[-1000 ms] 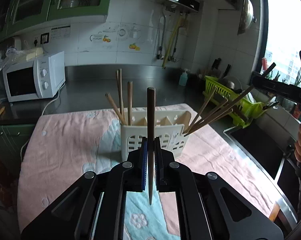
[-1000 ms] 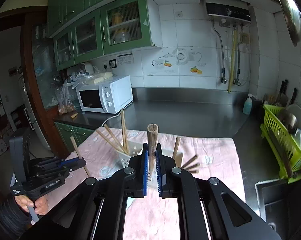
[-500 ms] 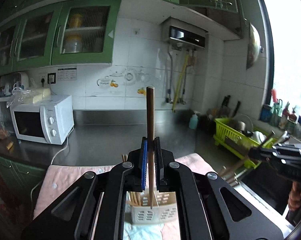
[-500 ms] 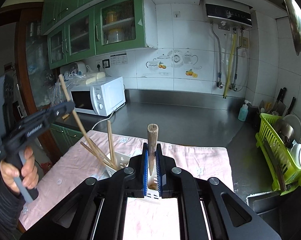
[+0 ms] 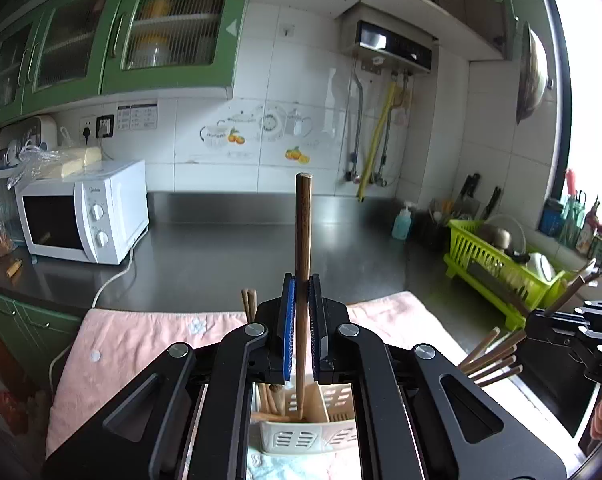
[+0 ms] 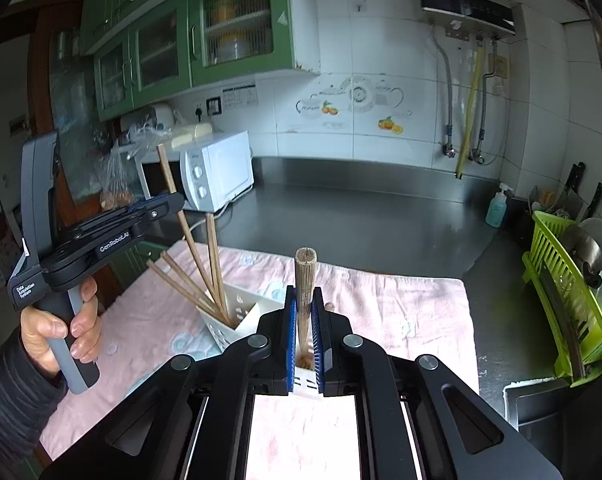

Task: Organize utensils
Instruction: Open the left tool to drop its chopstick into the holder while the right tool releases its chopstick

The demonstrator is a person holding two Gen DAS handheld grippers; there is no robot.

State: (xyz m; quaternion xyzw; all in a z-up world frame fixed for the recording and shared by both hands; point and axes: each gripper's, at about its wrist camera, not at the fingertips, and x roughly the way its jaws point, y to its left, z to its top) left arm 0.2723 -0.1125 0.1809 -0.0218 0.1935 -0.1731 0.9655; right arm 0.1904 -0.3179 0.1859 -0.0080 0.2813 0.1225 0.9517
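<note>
In the left wrist view, a dark chopstick (image 5: 302,264) is clamped upright between the closed jaws of the left gripper (image 5: 300,328), its lower tip seen low in the frame just over a compartment of the white holder (image 5: 301,432). In the right wrist view, a thick light wooden stick (image 6: 305,280) is pinched by the closed right gripper (image 6: 304,336), with the holder (image 6: 237,320) at lower centre on the pink cloth (image 6: 401,312) covering the counter.

Several risks are judged from here. If the chopstick is released while tilted, the divider wall may be struck and the chopstick may fall onto the cloth. The light holder could be tipped if a wall is pushed sideways. The chopsticks already leaning out of the holder (image 6: 189,280) may be knocked by either gripper, since both are crowded over it.
</note>
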